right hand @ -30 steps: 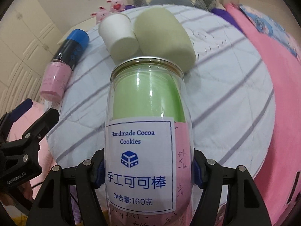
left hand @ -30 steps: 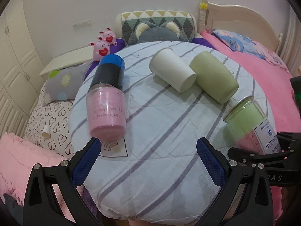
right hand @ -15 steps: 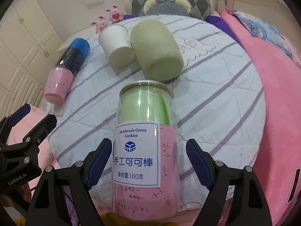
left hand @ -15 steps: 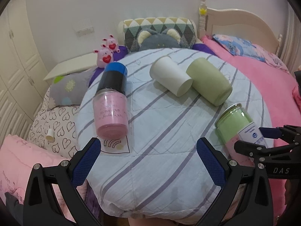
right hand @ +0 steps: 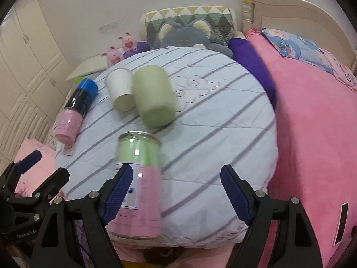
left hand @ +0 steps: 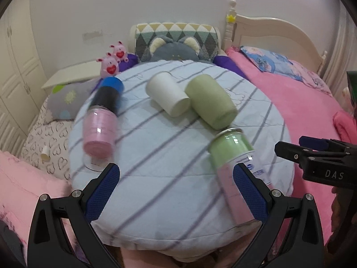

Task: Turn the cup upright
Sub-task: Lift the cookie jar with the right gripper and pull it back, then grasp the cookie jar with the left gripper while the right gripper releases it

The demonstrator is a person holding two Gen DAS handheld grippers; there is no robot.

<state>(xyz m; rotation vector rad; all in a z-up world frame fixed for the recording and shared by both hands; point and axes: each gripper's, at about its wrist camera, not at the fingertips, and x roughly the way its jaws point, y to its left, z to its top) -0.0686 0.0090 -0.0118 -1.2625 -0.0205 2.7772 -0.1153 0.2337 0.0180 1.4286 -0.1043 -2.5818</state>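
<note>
Right wrist | right gripper [right hand: 176, 192] fingers wide apart | jar [right hand: 138, 178] unheld

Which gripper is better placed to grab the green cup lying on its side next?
Right, probably. The right gripper is open, and the matte green cup lies ahead between its fingers. From the left gripper, also open, the cup sits off to the right, behind the labelled clear jar.

wall [left hand: 156, 4]: plain white, 12 o'clock
wardrobe [left hand: 13, 67]: cream, 9 o'clock
headboard [left hand: 274, 33]: cream, 1 o'clock
bed [right hand: 312, 122]: pink, 3 o'clock
</note>
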